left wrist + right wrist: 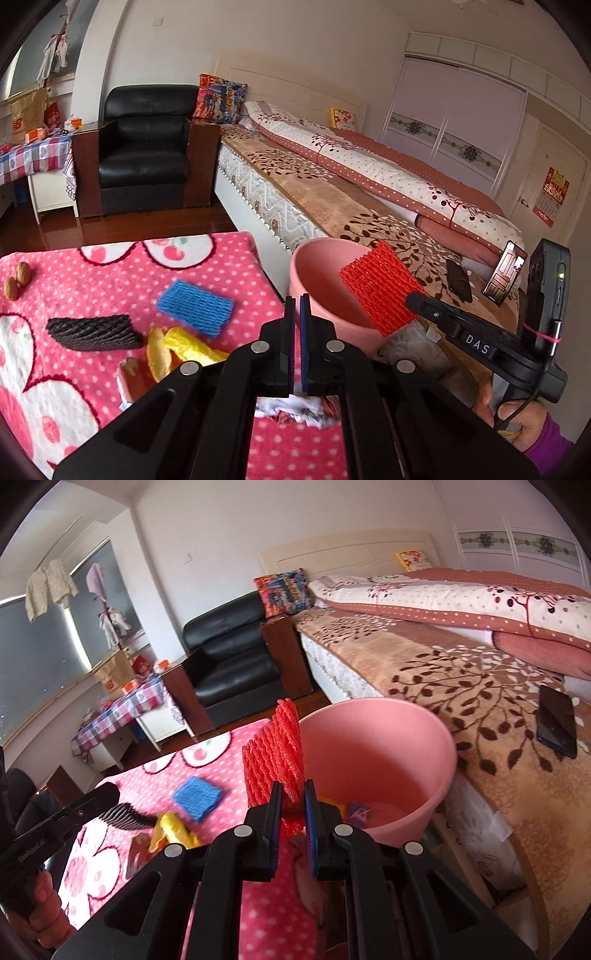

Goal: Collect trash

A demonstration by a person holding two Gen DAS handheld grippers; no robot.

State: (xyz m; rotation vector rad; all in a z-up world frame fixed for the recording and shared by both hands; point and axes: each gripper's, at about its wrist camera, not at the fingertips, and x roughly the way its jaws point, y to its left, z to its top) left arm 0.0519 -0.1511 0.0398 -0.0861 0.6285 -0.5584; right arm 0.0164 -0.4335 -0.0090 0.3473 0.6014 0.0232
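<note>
Right gripper (291, 805) is pinched down on the red foam net (273, 760), the net standing up out of the jaws, and I've got it at the rim of the pink bin (436, 753) — from the left wrist view the net (380, 291) hangs partly over the bin's mouth (314, 266). So this is the carry-and-drop step, one piece nearly delivered. Some scraps are already lying in the bottom of the bin, hard to say what.

Left gripper (298, 325) is fully closed with nothing between its pads, just hovering over the pink dotted blanket (92, 387).

Next I want the net well inside the rim before I let the jaws go; it's light and springy, so I reckon it could catch on the edge or cling to a pad if I release too early.

Still waiting on the blanket: the blue foam net (195, 306), the black foam net (94, 334), the yellow wrapper (184, 347) just beside it, and two walnuts (16, 282) off at the far edge — left hand could take the blue one next
</note>
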